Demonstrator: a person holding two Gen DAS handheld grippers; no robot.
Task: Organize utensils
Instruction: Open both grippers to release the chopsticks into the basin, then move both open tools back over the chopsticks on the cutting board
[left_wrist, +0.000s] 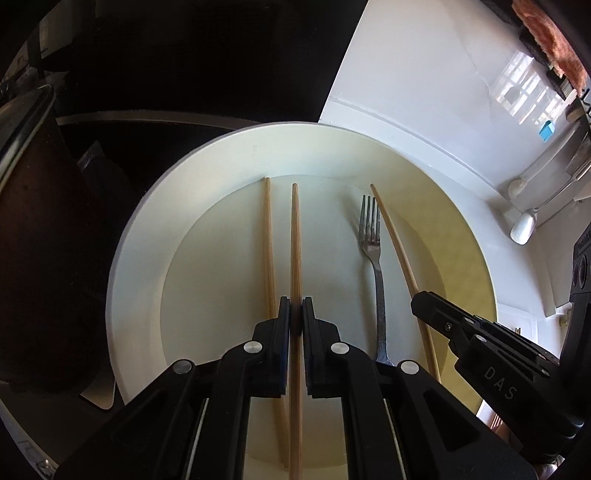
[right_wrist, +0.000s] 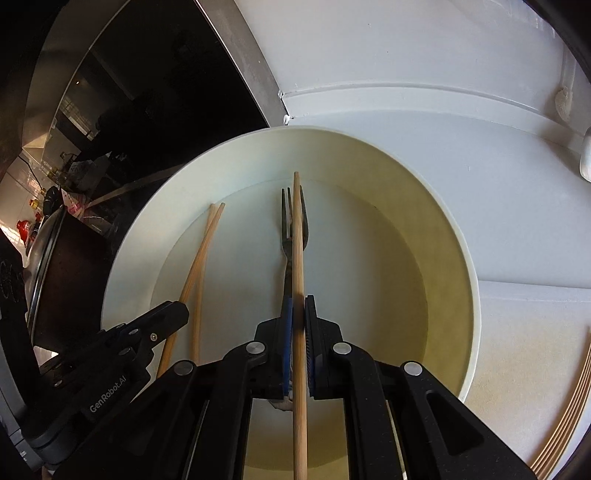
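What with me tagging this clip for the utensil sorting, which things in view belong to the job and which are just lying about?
Job in hand:
- left gripper, shut on the first chopstick
- right gripper, shut on the second chopstick
- third chopstick and fork, lying in the plate

Lying about:
- dark pot beside the plate
- pinkish cloth, far corner

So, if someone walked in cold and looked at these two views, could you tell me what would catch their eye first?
Probably the big cream plate filling both views, with a chopstick and a metal fork lying on it. Next, each black gripper has its jaws shut on a wooden chopstick held over that plate: the left gripper on the left-held chopstick, the right gripper on the right-held chopstick, directly above the fork.
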